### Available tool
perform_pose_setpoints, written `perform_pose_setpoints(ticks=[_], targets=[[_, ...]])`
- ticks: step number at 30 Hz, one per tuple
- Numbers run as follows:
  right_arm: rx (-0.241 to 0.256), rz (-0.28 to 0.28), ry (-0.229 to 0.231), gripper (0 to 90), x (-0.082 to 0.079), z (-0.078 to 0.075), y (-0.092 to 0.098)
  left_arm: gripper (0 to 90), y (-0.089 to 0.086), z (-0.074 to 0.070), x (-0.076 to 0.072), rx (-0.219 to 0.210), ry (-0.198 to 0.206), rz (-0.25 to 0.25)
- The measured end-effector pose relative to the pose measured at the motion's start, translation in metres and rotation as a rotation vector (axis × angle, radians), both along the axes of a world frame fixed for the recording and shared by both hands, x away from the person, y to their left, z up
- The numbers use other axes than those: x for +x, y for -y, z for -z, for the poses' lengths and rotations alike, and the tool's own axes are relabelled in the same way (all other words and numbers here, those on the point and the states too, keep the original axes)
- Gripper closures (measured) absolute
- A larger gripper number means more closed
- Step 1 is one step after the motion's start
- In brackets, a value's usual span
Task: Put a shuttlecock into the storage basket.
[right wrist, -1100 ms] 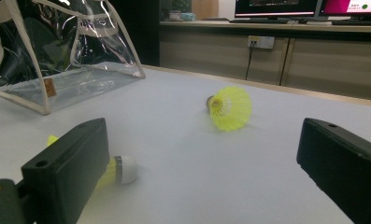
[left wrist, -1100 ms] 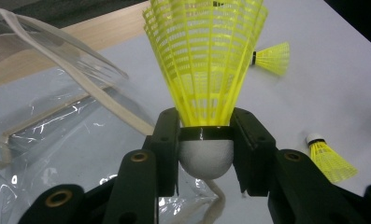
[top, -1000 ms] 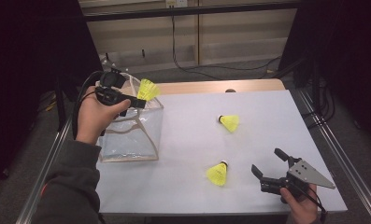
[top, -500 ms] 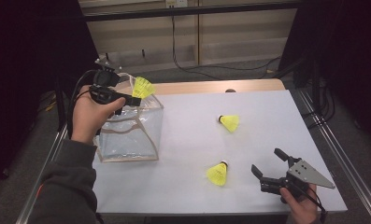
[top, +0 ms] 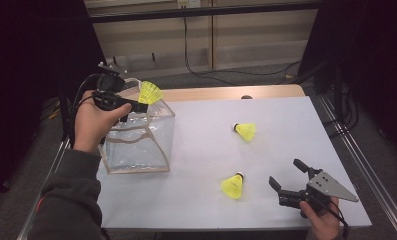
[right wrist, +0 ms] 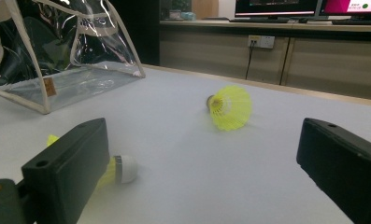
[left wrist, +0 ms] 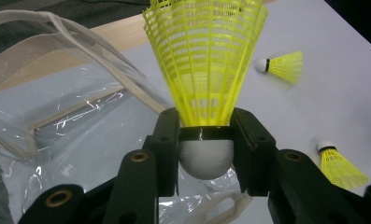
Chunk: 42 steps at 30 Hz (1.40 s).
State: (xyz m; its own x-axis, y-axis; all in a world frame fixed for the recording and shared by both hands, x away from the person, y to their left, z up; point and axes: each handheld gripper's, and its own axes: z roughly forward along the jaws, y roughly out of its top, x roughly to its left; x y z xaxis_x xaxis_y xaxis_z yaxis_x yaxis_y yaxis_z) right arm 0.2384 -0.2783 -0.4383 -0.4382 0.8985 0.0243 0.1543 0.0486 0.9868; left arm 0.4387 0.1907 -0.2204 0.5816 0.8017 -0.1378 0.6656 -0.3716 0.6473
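Three yellow shuttlecocks in sight over a white table top (top: 201, 200) with a pale wooden strip along its far edge. Dark surroundings left and right in the high view; beyond the table, wood-panelled cabinets with a wall socket and black cables hanging down. Metal rails down both long sides of the table.

Left of centre in the high view: a clear plastic bag (top: 141, 145) with pale cloth trim, standing open on the table. Just above its upper rim, the left gripper (top: 138, 105), clamped on the held shuttlecock (top: 150, 92). Seen close in the left gripper view: black jaws pressed against both sides of the white cork base (left wrist: 205, 157), yellow skirt (left wrist: 204, 56) fanning upward, bag's mouth and handle straps spread out beneath.

Right of centre, lying on its side on the open table: the far shuttlecock (top: 246, 131), well apart from the bag. Lower centre, also on its side: the near shuttlecock (top: 233, 186), just beside the right gripper (top: 289, 175). Right gripper resting low at the lower right of the frame, jaws spread wide, gripping nothing. From the right gripper view: near shuttlecock's white cork (right wrist: 124, 169) peeping past the left-hand jaw, far shuttlecock (right wrist: 230, 107) between the jaws farther off, bag (right wrist: 66, 51) at upper left.
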Motion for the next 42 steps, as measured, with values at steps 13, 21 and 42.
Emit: perform_pose_setpoints(ticks=[13,21,42], targets=[[0.0,0.001,-0.001,2.4,0.0,0.0,0.0,64.7,-0.006,-0.003,0.0,0.001,-0.001,-0.016],[0.0,0.001,-0.002,2.7,0.0,0.0,0.0,64.6,-0.01,-0.004,0.0,0.005,0.005,-0.025],[0.001,0.001,-0.001,2.7,0.0,0.001,0.0,64.7,-0.017,-0.003,0.001,0.017,0.007,-0.048]])
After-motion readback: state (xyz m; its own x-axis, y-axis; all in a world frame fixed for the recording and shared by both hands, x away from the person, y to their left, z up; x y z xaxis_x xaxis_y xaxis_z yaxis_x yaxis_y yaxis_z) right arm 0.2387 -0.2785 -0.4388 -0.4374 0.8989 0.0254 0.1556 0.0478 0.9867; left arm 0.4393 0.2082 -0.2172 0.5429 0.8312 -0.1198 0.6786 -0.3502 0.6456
